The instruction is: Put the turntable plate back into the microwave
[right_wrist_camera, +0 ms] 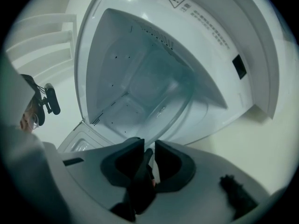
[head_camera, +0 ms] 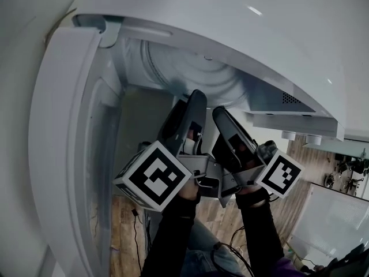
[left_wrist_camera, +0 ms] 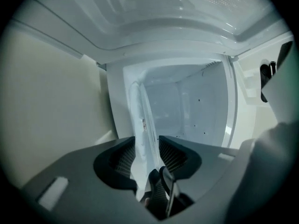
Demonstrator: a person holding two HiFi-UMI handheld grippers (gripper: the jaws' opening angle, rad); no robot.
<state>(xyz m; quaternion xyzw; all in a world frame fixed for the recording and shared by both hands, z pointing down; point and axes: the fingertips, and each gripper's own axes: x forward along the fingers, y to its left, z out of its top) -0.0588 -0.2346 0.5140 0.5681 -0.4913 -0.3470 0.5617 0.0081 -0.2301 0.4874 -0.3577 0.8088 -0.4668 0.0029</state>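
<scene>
The clear glass turntable plate (head_camera: 190,74), ribbed in rings, lies partly inside the open white microwave (head_camera: 259,39). Both grippers reach side by side to its near rim. My left gripper (head_camera: 193,97) stands open. In the left gripper view the plate (left_wrist_camera: 142,120) runs edge-on between the left gripper's (left_wrist_camera: 147,153) pads with a gap on each side. My right gripper (head_camera: 222,113) is shut on the rim. In the right gripper view the plate (right_wrist_camera: 163,101) slants into the cavity (right_wrist_camera: 121,78) from between the close-set pads of the right gripper (right_wrist_camera: 149,148).
The microwave door (head_camera: 63,143) hangs open at the left, close beside my left arm. The control panel side (head_camera: 288,117) juts out on the right. Below are a wooden floor (head_camera: 124,224) with cables and a white cabinet (head_camera: 334,224).
</scene>
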